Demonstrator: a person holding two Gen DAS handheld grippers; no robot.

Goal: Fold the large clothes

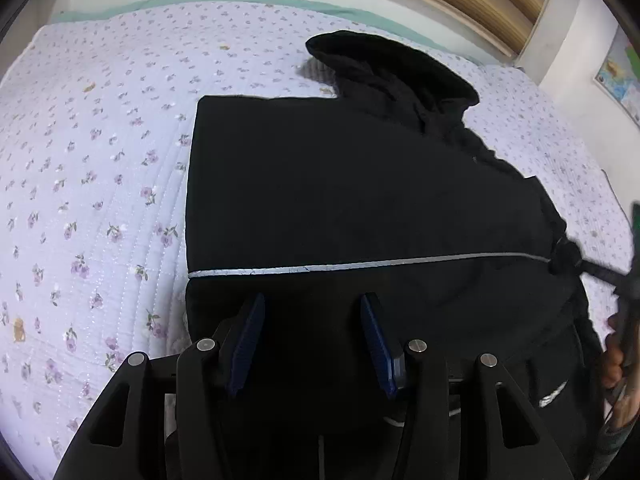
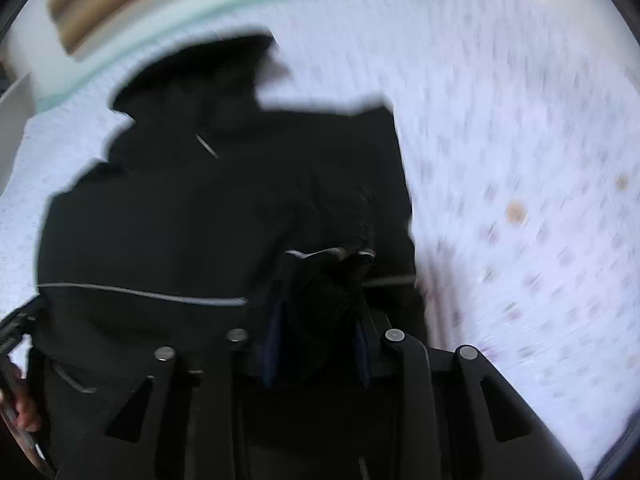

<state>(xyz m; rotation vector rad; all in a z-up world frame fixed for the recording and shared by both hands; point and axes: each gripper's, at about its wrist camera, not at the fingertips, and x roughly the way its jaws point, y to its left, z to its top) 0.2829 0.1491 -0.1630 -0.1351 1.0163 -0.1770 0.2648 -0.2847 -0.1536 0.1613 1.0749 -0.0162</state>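
Holding one black jacket [image 1: 360, 200] on the bed [image 1: 100, 200] — right gripper [image 2: 320, 320] pinching a bunched fold at the jacket's near right edge; left gripper [image 1: 312, 340] spread over the near hem, empty. Our risk — pulling from one side could drag the jacket askew, or the thin bunch could slip the pads.

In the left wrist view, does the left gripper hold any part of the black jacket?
No, the left gripper stands open above the black fabric jacket, with nothing pinched between its blue pads.
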